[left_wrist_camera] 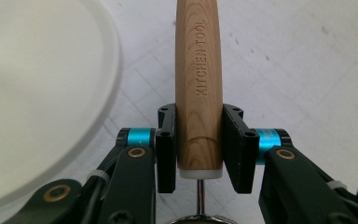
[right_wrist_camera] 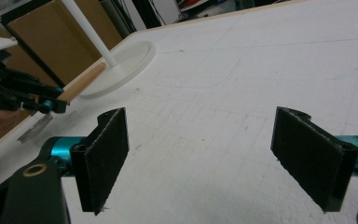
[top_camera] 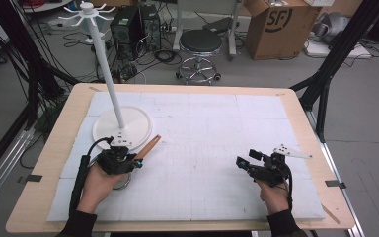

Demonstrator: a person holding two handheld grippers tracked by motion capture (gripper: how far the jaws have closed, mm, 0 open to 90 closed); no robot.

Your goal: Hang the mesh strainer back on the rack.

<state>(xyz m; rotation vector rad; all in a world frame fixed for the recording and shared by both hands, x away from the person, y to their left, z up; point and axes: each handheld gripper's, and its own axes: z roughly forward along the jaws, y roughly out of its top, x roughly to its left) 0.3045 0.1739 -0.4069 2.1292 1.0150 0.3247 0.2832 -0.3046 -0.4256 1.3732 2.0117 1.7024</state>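
Left gripper (left_wrist_camera: 199,149) clamps one wooden handle (left_wrist_camera: 199,88)

The light-grained handle, stamped KITCHEN TOOL, has a white cap and metal shaft, just beside the single white stand base (top_camera: 140,129). The right gripper (right_wrist_camera: 214,158) gapes empty above the white mat (top_camera: 217,138).

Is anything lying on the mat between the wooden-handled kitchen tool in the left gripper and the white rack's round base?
Nothing visible does. The left gripper clamps the wooden-handled kitchen tool, whose handle tip lies right beside the white rack's round base; only bare white mat shows between them.
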